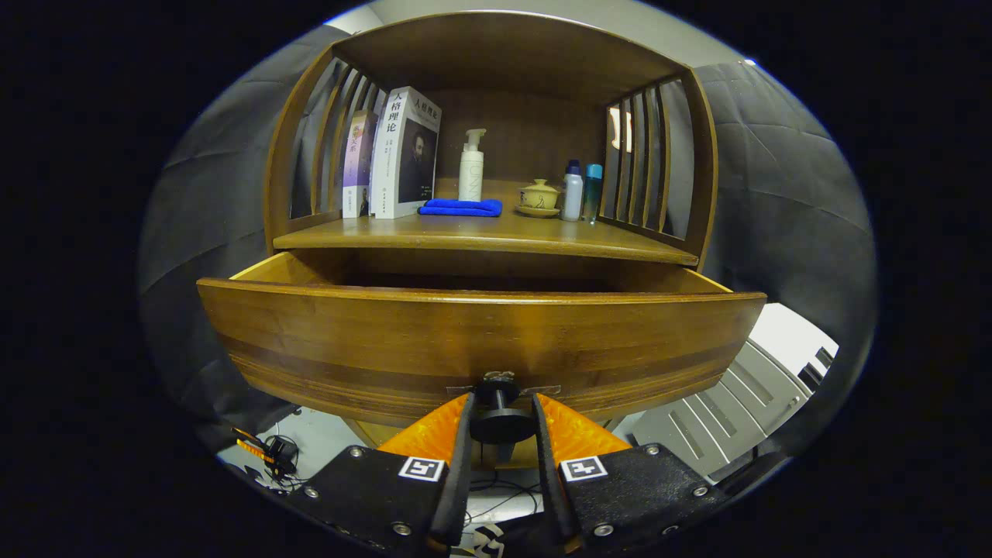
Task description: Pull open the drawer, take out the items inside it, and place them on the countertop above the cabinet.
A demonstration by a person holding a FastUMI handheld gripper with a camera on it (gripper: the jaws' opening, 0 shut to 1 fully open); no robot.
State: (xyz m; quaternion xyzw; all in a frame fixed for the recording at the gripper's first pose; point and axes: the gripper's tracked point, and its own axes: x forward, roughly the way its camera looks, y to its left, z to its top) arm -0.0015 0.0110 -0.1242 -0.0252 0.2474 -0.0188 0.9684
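Booth: dark cloth wall (783,194) behind and to either side of a wooden cabinet (496,70); pale floor below, with a tangle of cables (275,453) at near left and a grey slatted panel (717,415) at near right.

Countertop (480,236), under the cabinet's arched hood, as I see it from left to right:
- two books (391,155) standing upright against the left slats
- a folded blue cloth (461,208) lying flat, just right of the books
- a white pump bottle (471,167) upright, behind the cloth
- a small lidded cup on a saucer (539,198)
- a white bottle with a dark cap (572,192), and just beside it a blue bottle (593,190), near the right slats

Drawer (480,341): pulled out toward me below the countertop, its curved front panel nearest. Its interior is hidden from me behind the front panel, so I cannot tell what lies inside.

Knob (501,415): dark, round, on a short stem at the lower middle of the drawer front.

Gripper (501,422): fingers partly closed, one on each side of the knob, and both look pressed against its disc.
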